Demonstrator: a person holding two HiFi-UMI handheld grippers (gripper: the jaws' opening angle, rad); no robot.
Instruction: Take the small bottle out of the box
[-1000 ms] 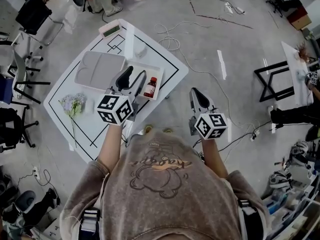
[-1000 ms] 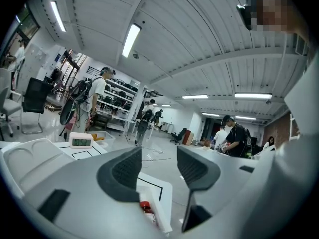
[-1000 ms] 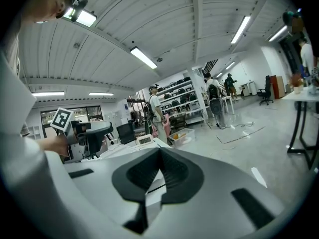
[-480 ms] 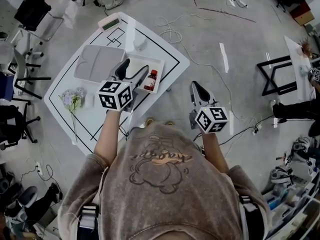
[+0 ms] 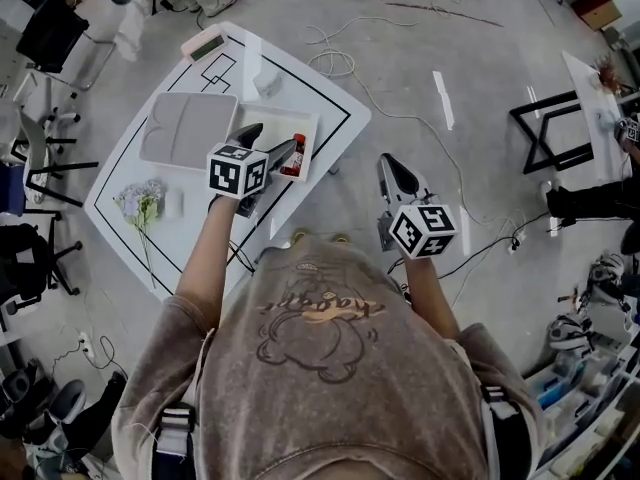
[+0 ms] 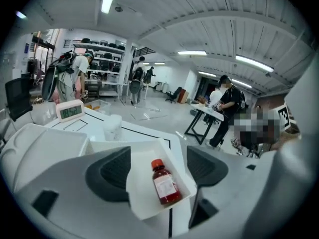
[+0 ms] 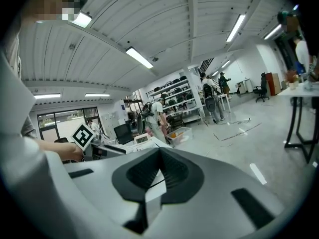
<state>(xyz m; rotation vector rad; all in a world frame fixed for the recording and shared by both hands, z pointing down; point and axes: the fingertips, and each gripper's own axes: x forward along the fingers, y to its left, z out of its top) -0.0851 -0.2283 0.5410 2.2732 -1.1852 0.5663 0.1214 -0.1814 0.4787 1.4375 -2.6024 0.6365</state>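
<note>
Table [image 5: 330, 118], small bottle [image 6: 163, 185] in box [image 6: 144, 208] ahead of gaping left tongs [image 6: 157, 169], right tongs [image 7: 158, 171] closed

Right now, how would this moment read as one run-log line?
left hand-held gripper: open above box | bottle: lying in box, not gripped | right hand-held gripper: shut, empty, off table

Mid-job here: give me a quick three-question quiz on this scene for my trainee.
1. True or false: the small bottle is already out of the box.
2. The bottle's cap is: A red, B blue, C white.
3. Fill in: the gripper that is open and pointed at the box is the ____ one.

Key: 1 false, it is in the box. 2 A. 3 left: the left gripper is open and holds nothing; the right gripper is shut, off to the side of the table.
</note>
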